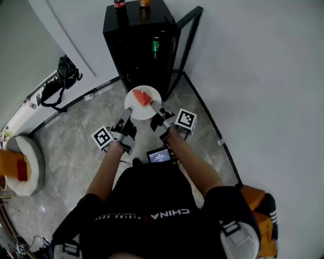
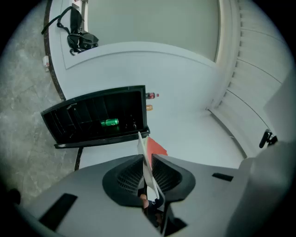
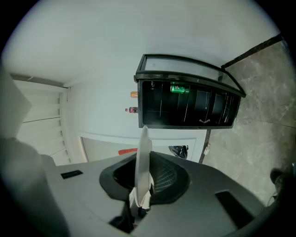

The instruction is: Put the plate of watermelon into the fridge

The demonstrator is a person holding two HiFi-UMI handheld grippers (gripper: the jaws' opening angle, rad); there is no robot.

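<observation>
A white plate (image 1: pixel 137 108) carrying a red watermelon slice (image 1: pixel 143 97) is held in the air in front of the black fridge (image 1: pixel 139 43), whose glass door (image 1: pixel 186 45) stands open to the right. My left gripper (image 1: pixel 129 115) is shut on the plate's left rim and my right gripper (image 1: pixel 156 112) is shut on its right rim. In the left gripper view the plate (image 2: pixel 145 157) shows edge-on between the jaws with the watermelon (image 2: pixel 155 147) behind it. The right gripper view shows the plate (image 3: pixel 142 162) edge-on too, with the fridge (image 3: pixel 185 104) beyond.
A green can (image 1: pixel 156 44) stands on a shelf inside the fridge, and two bottles (image 1: pixel 120 4) stand on its top. A black bag (image 1: pixel 61 81) hangs on the left wall. A round stool (image 1: pixel 23 164) is at the far left. White walls flank the fridge.
</observation>
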